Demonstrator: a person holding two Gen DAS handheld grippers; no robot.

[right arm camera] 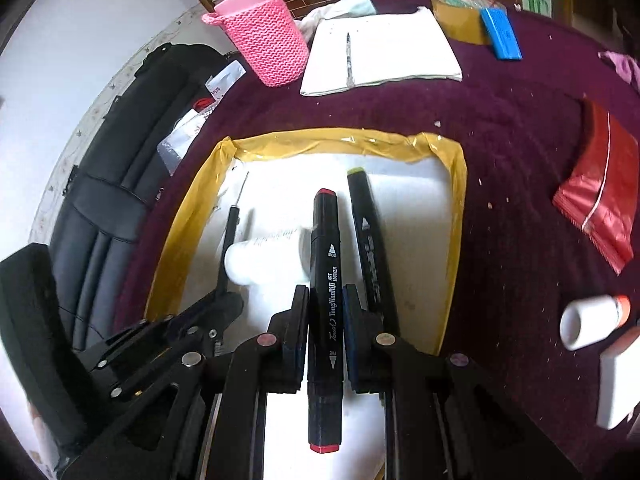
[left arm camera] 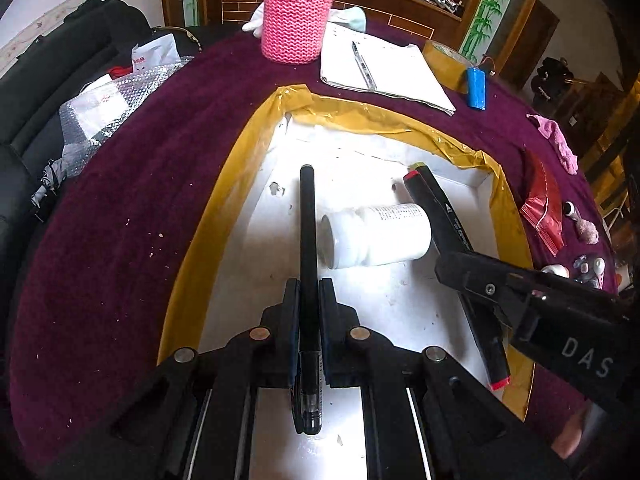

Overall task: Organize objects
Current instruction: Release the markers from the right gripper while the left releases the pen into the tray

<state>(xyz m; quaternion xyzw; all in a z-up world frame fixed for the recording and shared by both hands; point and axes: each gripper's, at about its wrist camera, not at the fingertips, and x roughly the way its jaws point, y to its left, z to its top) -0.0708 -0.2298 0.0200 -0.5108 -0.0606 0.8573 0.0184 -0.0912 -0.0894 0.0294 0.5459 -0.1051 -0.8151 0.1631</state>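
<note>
A white box (left arm camera: 452, 176) edged with yellow tape (left arm camera: 224, 208) lies on the purple table. My left gripper (left arm camera: 309, 284) is shut on a black pen (left arm camera: 307, 216) and holds it over the box. My right gripper (right arm camera: 326, 292) is shut on a black art marker with red ends (right arm camera: 325, 256), also over the box; it shows in the left wrist view (left arm camera: 448, 216). A white bottle (left arm camera: 376, 236) lies on its side in the box between them. A second black marker with a green end (right arm camera: 368, 232) lies in the box to the right.
A pink knitted cup holder (left arm camera: 294, 12), an open notebook with a pen (left arm camera: 384, 68), a tape roll (left arm camera: 448, 58) and a blue cylinder (left arm camera: 477, 89) stand at the back. Red bags (right arm camera: 600, 188), a small white bottle (right arm camera: 592, 322) and a white block (right arm camera: 618, 384) lie right. A black bag (right arm camera: 120, 160) is left.
</note>
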